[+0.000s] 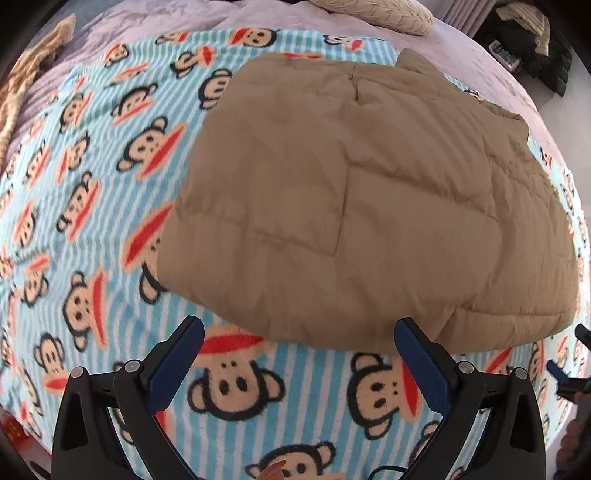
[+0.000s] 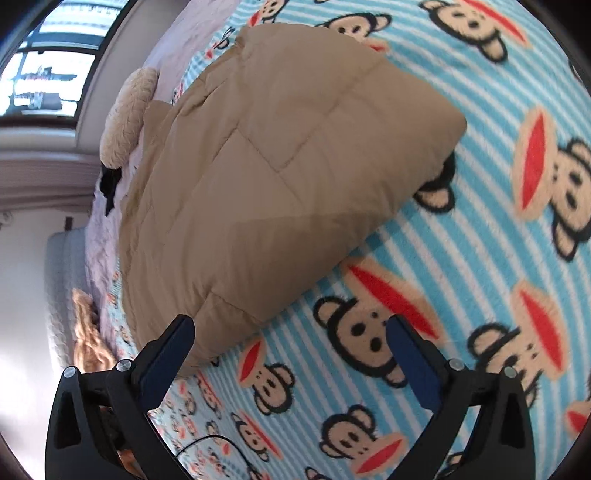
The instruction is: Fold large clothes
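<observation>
A bed [image 1: 110, 48] under a monkey-print blanket [image 1: 92, 221], with a bright window [image 2: 48, 66] beyond.

Both fisheye cameras are sitting just behind their own jaws and looking forward along them, steeply down onto the bed. The left wrist view is facing up the bed toward the pillow [image 1: 384, 16], hovering close above the monkey-print blanket [image 1: 92, 155], with the folded tan coat [image 1: 351, 206] filling its middle. The right wrist view is looking more obliquely, rolled sideways, toward a window [image 2: 48, 70]. The 2 views are sharing the coat, blanket and pillow.
</observation>
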`<state>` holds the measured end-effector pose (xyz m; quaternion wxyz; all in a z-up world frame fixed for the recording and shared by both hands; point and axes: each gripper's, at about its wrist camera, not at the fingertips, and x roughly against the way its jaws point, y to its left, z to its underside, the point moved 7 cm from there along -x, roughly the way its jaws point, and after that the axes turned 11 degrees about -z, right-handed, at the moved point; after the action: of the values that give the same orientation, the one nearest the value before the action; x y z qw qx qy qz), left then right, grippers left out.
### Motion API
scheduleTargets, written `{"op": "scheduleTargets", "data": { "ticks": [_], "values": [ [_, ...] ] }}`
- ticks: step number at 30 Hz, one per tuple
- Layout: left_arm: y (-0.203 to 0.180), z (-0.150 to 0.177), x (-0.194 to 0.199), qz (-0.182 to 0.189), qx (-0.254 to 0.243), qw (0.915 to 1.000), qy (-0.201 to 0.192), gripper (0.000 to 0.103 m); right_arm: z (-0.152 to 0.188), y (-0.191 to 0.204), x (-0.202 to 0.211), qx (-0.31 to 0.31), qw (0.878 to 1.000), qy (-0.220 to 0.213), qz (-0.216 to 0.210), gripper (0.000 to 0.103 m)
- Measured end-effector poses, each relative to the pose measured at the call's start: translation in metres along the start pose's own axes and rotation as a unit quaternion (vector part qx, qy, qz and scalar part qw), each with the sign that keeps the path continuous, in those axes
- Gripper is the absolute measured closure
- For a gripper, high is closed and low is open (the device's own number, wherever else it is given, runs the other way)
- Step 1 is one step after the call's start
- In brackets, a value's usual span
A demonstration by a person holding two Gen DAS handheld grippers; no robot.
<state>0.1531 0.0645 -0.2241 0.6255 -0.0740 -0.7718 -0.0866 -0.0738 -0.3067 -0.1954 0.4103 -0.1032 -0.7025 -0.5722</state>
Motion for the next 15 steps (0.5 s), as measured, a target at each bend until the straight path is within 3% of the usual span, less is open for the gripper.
{"op": "scheduleTargets", "data": {
  "ticks": [5, 9, 15],
  "values": [
    [0.000, 0.012, -0.005, 0.038, 0.016, 0.9990, 0.016, 0.000, 0.001, -0.007, 0.003, -0.025, 0.999, -0.022, -0.032, 0.000],
    [0.000, 0.016, -0.008, 0.033, 0.021, 0.9991, 0.015, 0.000, 0.000, -0.017, 0.001, -0.055, 0.997, -0.029, -0.050, 0.000],
    [-0.001, 0.018, -0.019, 0.060, 0.042, 0.9969, 0.027, 0.000, 0.001, -0.024, -0.004, -0.076, 0.995, -0.023, -0.067, 0.000]
  ]
}}
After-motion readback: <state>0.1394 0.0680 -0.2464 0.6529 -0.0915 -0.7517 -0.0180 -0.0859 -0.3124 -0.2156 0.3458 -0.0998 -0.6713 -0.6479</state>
